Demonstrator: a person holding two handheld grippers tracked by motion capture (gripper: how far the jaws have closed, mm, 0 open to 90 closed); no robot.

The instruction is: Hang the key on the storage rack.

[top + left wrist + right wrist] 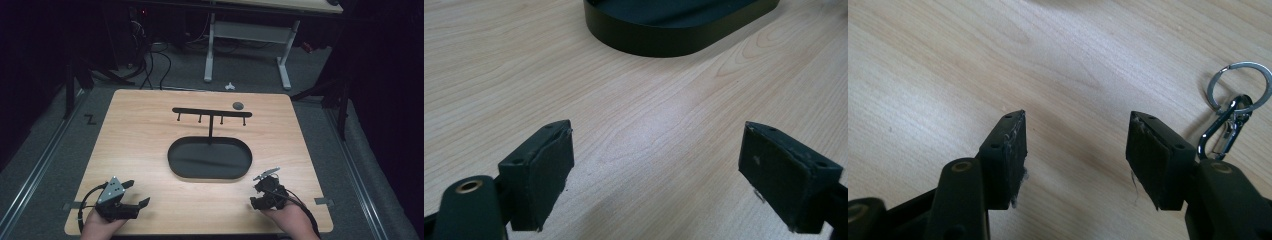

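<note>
Right gripper view: carabiner keyring (1229, 112) lies flat on the table (948, 65) at the right edge of the frame, just beside the right jaw.
Keyring axis: long axis slanted, split ring at the upper right, clip end at the lower left.
Right tool (1075, 152): jaws wide apart, nothing between them.
Left tool (656, 172): jaws wide, over bare wood.
Oval black tray (674, 30): top of the left gripper view.
High view: hook rack (211, 113) stands in the tray, bar running left-right.
</note>
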